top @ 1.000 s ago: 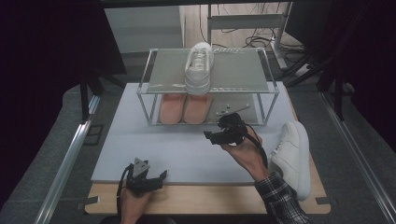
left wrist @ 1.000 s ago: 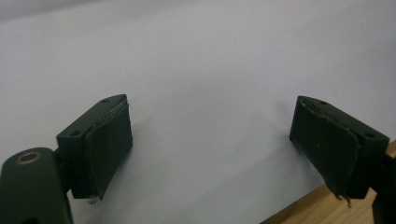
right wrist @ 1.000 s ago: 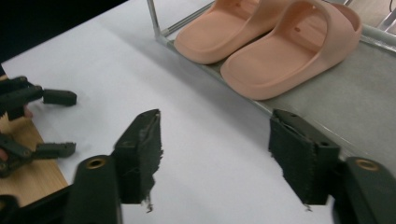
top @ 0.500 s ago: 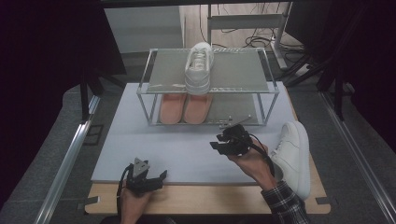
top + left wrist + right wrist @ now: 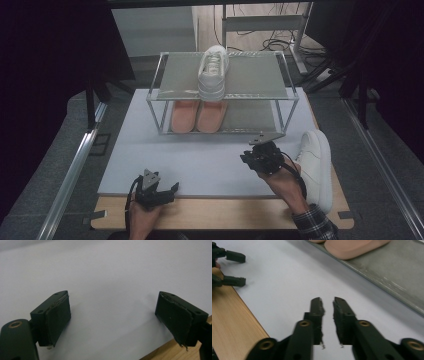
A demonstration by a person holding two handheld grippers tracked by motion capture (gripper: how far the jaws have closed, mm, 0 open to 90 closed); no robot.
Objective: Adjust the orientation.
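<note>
Moved toward lower right of the high view: right claw [image 5: 255, 161], just closing to nearly pressed together, empty, near white shoe [image 5: 316, 167] at bench [image 5: 210, 162] right edge. Left claw [image 5: 167, 192] spread, lower left.

sneaker [image 5: 316, 167] | white, empty | lying lengthwise on tabletop's [image 5: 200, 165] right edge, toe away from person | just beside right gripper [image 5: 252, 159], untouched
</note>
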